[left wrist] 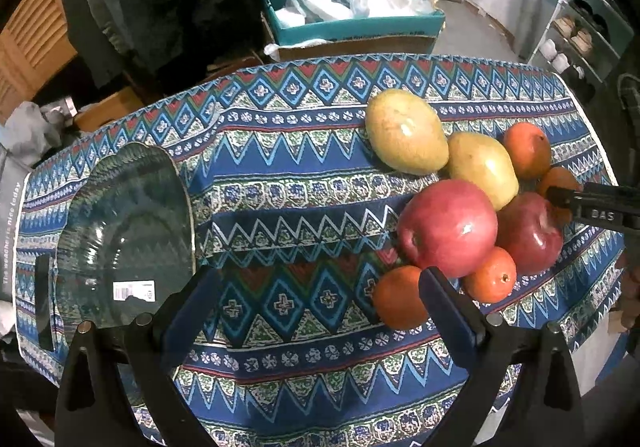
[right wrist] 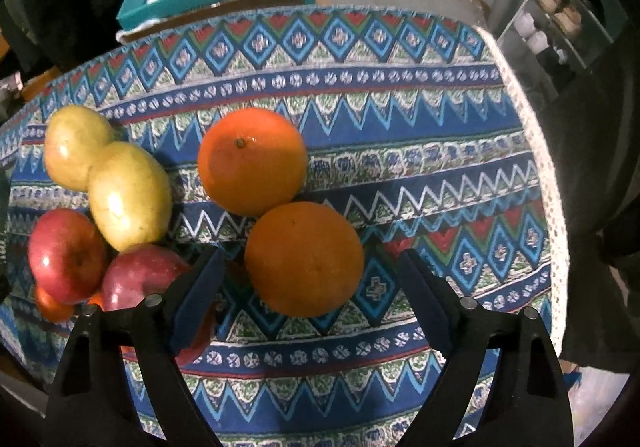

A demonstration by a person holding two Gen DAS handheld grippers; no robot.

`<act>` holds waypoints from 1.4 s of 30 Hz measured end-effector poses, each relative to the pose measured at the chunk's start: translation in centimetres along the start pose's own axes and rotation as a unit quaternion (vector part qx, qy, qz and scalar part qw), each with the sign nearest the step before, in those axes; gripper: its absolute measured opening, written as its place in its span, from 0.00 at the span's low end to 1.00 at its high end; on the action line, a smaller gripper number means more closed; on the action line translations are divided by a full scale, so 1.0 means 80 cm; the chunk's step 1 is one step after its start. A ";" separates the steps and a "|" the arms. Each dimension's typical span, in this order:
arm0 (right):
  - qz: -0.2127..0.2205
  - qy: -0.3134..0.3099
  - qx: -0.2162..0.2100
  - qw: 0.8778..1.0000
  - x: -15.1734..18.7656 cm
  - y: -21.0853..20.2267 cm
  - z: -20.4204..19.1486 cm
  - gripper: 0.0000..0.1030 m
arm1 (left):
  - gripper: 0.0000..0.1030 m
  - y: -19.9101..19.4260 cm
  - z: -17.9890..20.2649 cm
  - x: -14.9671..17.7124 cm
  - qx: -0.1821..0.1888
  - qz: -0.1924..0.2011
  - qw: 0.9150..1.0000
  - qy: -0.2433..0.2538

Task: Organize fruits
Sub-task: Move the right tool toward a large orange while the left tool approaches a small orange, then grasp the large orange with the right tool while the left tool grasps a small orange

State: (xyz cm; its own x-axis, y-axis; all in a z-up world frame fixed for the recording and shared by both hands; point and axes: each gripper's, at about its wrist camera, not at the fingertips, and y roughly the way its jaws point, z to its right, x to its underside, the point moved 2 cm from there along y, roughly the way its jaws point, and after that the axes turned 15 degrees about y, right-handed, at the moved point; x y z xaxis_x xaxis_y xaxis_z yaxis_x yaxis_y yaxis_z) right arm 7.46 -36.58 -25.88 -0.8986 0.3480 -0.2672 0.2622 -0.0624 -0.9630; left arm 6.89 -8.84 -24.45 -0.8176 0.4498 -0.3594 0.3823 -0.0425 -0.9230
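On the patterned tablecloth [left wrist: 288,183] a cluster of fruit lies at the right: two yellow-green mangoes [left wrist: 406,131], two red apples [left wrist: 448,227] and several oranges. A clear glass bowl [left wrist: 124,231] stands at the left. My left gripper [left wrist: 320,287] hangs open over bare cloth, its right finger just beside an orange [left wrist: 400,297]. My right gripper [right wrist: 312,275] is open around a large orange [right wrist: 304,259], with a gap showing on both sides. A second orange [right wrist: 252,161] touches it from behind. One of the right gripper's fingers [left wrist: 592,209] reaches in over the fruit.
Mangoes [right wrist: 128,195] and apples [right wrist: 66,255] crowd the left of the right wrist view. The table's lace-trimmed edge [right wrist: 556,207] runs down the right. Beyond the table stand a teal box [left wrist: 352,27] of bags and a shoe rack [left wrist: 576,35].
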 end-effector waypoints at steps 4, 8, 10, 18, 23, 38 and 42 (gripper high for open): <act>-0.016 0.003 0.001 1.000 0.003 0.020 0.004 0.78 | 0.97 0.002 0.004 0.002 0.006 -0.004 1.000 0.004; -0.028 0.006 -0.010 1.000 0.005 0.032 0.006 0.65 | 0.97 0.005 0.012 0.005 0.017 -0.007 1.000 0.010; -0.023 0.000 -0.005 1.000 0.008 0.032 0.007 0.65 | 0.97 0.009 0.016 0.006 0.024 -0.009 1.000 0.018; 0.009 0.005 -0.006 1.000 0.009 0.000 0.003 0.64 | 0.93 0.023 0.032 0.012 0.050 -0.023 0.998 0.028; 0.029 0.008 -0.011 0.999 0.010 -0.027 0.002 0.64 | 0.83 0.038 0.038 0.016 0.059 -0.040 0.997 0.031; 0.040 -0.002 -0.028 0.999 0.019 -0.050 -0.006 0.64 | 0.63 0.067 0.062 0.022 0.147 -0.047 0.988 0.010; 0.039 -0.005 -0.027 0.999 0.021 -0.049 -0.007 0.64 | 0.45 0.068 0.073 0.020 0.170 -0.045 0.984 0.013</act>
State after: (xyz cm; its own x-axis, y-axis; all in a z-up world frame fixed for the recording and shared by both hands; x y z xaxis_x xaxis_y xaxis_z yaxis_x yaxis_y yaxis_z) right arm 5.12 -35.22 -22.49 -0.8780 0.3353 -0.3417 0.3499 -0.0375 -0.9360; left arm 5.14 -13.60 -30.86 -0.8287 0.4873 -0.2754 0.1395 -0.2967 -0.9447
